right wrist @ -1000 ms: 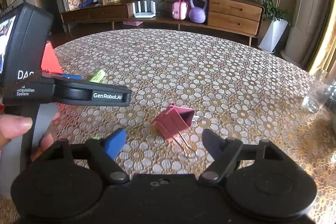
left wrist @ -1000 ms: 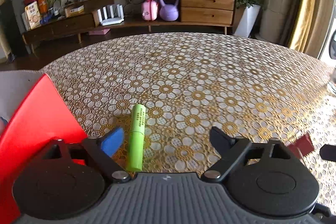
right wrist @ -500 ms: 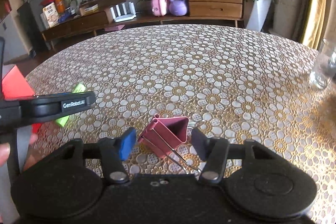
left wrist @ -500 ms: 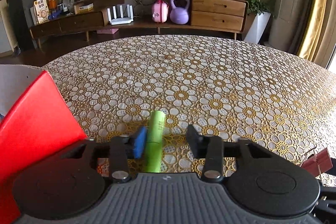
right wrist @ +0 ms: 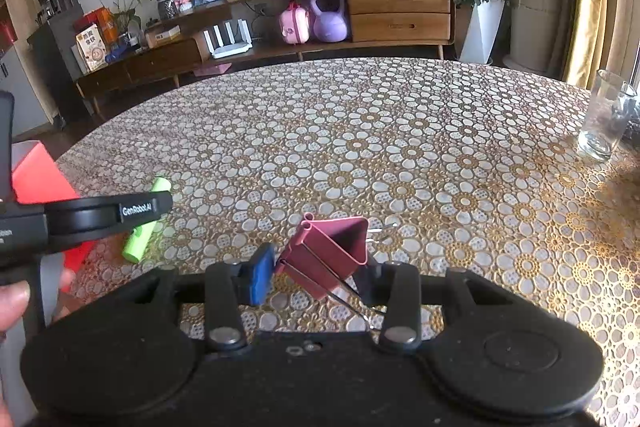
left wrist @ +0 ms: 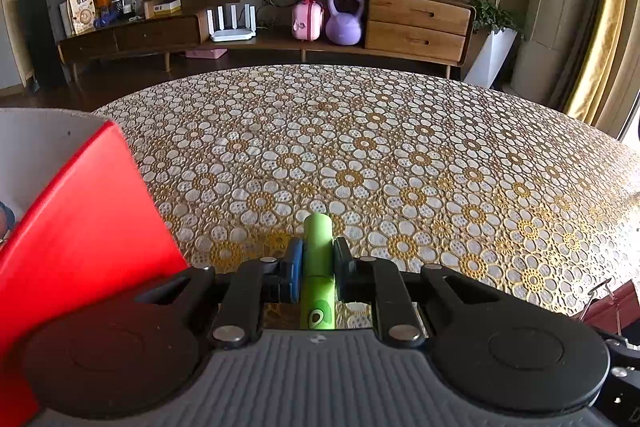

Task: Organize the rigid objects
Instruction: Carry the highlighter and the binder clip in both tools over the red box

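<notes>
My left gripper (left wrist: 316, 263) is shut on a green battery (left wrist: 317, 267) that lies lengthwise between the pads, low over the flowered tablecloth. The battery also shows in the right wrist view (right wrist: 145, 227), partly behind the left gripper's body. My right gripper (right wrist: 316, 275) is shut on a dark pink binder clip (right wrist: 332, 251), whose wire handles point back toward the camera. The clip's edge shows at the far right of the left wrist view (left wrist: 612, 307).
A red box (left wrist: 76, 235) with a white inner wall stands just left of the left gripper; it also shows in the right wrist view (right wrist: 40, 183). A clear glass (right wrist: 604, 119) stands at the table's right edge. A wooden sideboard (left wrist: 416, 23) is beyond the table.
Both grippers went from wide open to closed: the left one onto the green battery, the right one onto the pink binder clip. Both moved forward over their objects.
</notes>
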`<state>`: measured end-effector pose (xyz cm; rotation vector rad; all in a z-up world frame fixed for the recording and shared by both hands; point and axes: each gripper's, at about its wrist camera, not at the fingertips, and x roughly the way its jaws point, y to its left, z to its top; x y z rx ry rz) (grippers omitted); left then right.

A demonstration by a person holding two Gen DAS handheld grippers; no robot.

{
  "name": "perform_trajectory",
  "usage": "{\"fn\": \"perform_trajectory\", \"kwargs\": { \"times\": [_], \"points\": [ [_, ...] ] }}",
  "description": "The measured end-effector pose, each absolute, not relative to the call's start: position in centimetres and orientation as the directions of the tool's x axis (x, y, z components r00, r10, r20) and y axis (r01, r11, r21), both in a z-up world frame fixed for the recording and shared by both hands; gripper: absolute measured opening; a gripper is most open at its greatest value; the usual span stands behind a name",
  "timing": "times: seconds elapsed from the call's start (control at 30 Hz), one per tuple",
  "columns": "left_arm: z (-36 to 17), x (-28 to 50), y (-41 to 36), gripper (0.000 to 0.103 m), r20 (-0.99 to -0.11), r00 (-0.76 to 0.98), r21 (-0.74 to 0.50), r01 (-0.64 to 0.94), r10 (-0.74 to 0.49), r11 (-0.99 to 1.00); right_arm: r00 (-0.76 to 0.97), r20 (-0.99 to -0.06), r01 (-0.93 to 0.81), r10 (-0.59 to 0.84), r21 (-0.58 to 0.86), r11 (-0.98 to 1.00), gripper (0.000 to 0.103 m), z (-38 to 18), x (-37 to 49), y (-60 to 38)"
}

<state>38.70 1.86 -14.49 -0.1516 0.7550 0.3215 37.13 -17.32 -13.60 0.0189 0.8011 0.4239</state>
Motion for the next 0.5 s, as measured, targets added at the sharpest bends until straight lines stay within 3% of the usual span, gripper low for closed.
{"fn": "perform_trajectory", "kwargs": {
  "times": [0.5],
  "points": [
    [-10.0,32.5,1.0,0.016,-0.666,0.742,-0.122,-0.211,0.077,0.970,0.604,-0.684,-0.384,0.409,0.200,0.901,0.041,-9.0,30.7,-18.5]
  ]
}}
